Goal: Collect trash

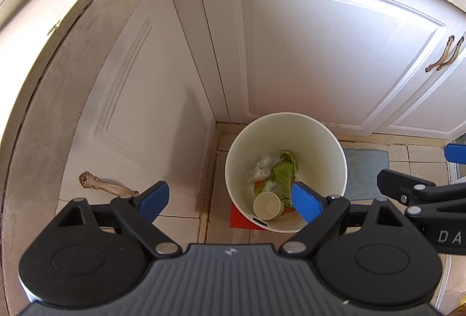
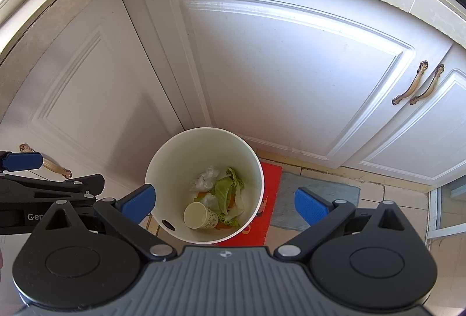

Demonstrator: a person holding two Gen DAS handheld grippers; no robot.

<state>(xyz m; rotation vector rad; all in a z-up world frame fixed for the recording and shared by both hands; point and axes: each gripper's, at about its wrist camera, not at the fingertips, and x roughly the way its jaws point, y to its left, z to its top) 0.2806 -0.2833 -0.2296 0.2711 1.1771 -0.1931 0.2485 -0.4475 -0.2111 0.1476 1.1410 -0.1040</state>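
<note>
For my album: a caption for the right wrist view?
Open hand-held gripper above a white bin holding a paper cup and cabbage leaves.

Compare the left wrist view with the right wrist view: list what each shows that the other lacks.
Only the left wrist view: the right gripper at its right edge.

Only the right wrist view: the left gripper at its left edge, and most of the red mat beside the bin.

Both: the white bin by the cabinet doors, holding a paper cup, cabbage leaves and crumpled plastic. Both grippers are open and empty.

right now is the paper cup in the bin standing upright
No, the paper cup lies on its side at the bottom of the white bin, its open mouth facing the camera beside the cabbage leaves.
</note>
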